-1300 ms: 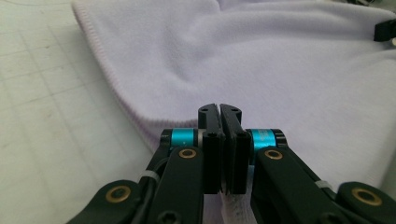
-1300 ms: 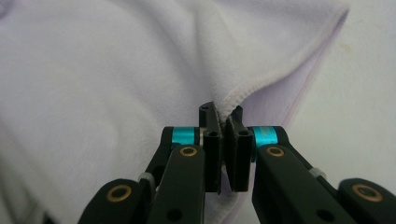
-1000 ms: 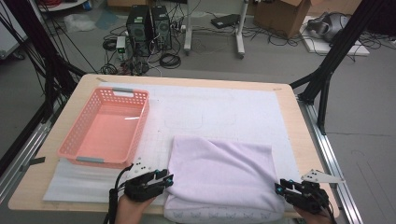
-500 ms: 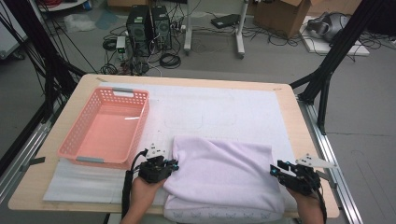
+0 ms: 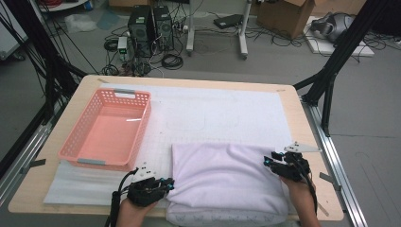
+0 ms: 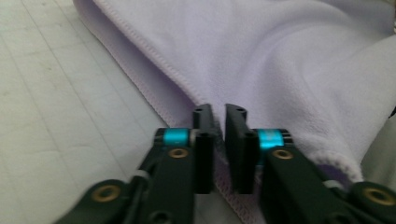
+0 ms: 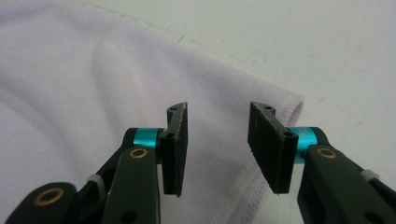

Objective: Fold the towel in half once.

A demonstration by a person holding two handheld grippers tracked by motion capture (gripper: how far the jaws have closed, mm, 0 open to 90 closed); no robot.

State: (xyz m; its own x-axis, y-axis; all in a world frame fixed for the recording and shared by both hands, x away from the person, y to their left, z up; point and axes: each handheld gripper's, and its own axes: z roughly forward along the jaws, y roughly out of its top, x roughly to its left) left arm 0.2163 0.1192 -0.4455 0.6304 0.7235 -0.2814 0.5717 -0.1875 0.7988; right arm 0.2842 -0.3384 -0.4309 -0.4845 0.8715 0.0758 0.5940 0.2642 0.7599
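A lavender towel [image 5: 227, 179], folded, lies on the near half of the white mat. My left gripper [image 5: 166, 184] sits low at the towel's near left edge. In the left gripper view its jaws [image 6: 219, 112] stand a narrow slit apart over the stitched hem of the towel [image 6: 280, 56]; they have just been opening, and the pads do not press the cloth. My right gripper [image 5: 268, 161] hovers at the towel's right edge. Its jaws [image 7: 217, 109] are open above the towel [image 7: 70, 70], with nothing between them.
A pink plastic basket [image 5: 78, 137] stands empty at the left of the table. The white mat [image 5: 213, 109] covers most of the wooden tabletop. Beyond the table's far edge are computer towers, cables and black frame legs on the floor.
The right gripper has moved away from the person along the towel's right edge. The left gripper went forward at the towel's left edge and came back toward the near corner.
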